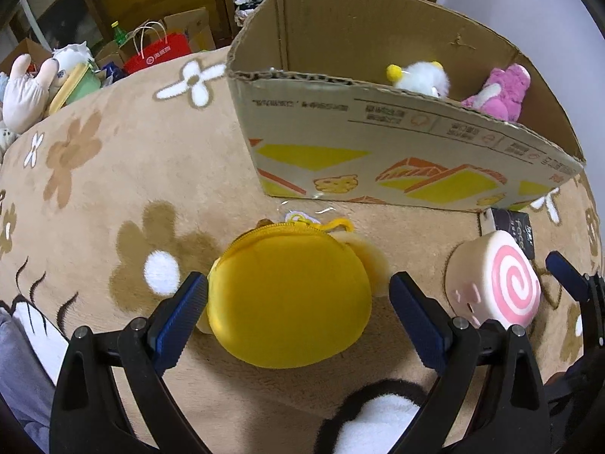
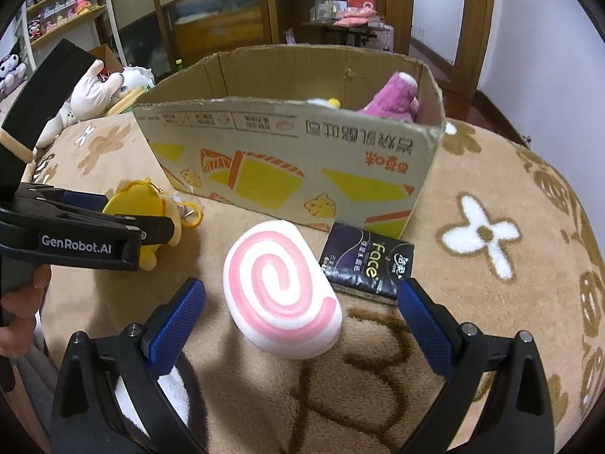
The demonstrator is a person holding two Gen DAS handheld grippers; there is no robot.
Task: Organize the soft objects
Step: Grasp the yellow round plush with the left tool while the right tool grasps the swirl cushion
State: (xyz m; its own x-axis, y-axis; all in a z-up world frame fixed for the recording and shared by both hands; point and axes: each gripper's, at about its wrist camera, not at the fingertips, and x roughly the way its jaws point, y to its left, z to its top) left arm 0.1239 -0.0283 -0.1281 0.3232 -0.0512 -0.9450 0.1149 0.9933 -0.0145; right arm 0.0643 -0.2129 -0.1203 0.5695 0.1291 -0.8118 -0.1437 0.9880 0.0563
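Note:
A round yellow plush pouch (image 1: 291, 299) lies on the tan flower blanket, between the open fingers of my left gripper (image 1: 298, 314); the left pad touches or nearly touches it, the right pad stands apart. It also shows in the right wrist view (image 2: 136, 204). A white squishy roll with a pink swirl (image 2: 281, 289) lies between the wide-open fingers of my right gripper (image 2: 302, 321), untouched; it also shows in the left wrist view (image 1: 495, 283). The cardboard box (image 2: 287, 166) behind holds a pink plush (image 2: 393, 102) and a white and yellow plush (image 1: 419, 77).
A dark tissue pack (image 2: 365, 265) lies against the box front, right of the roll. More plush toys (image 1: 30, 87) and bags (image 1: 159, 53) sit beyond the blanket's far left edge. Shelves and furniture stand behind.

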